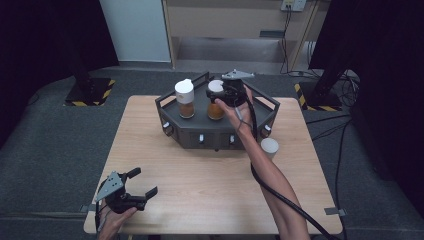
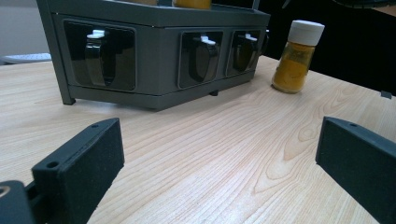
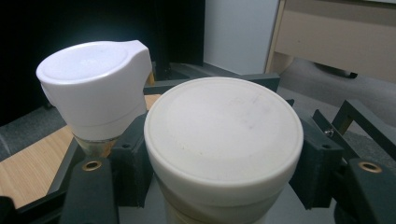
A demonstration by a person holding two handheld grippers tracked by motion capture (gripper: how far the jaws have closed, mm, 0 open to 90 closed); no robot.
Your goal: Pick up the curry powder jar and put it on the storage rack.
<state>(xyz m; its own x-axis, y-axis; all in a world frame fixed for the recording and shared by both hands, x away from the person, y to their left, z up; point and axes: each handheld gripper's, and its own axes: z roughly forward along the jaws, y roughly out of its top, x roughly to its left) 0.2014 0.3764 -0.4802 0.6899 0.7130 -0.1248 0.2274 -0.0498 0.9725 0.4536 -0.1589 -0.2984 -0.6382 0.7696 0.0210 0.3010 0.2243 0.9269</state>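
Down at the near edge of the counter [image 1: 200, 190], the left claw [image 1: 141, 183] rests low with its jaws spread wide, nothing between them. Midway out, just right of the rack, a lone white-capped spice jar [image 1: 269, 147] stands upright on the wood. Farther on, the right claw [image 1: 223, 95] is pinching the white lid of a spice bottle [image 3: 223, 140] that stands inside the dark grey rack [image 1: 190, 131]. Just beside it stands a second bottle [image 1: 185, 98], upright.
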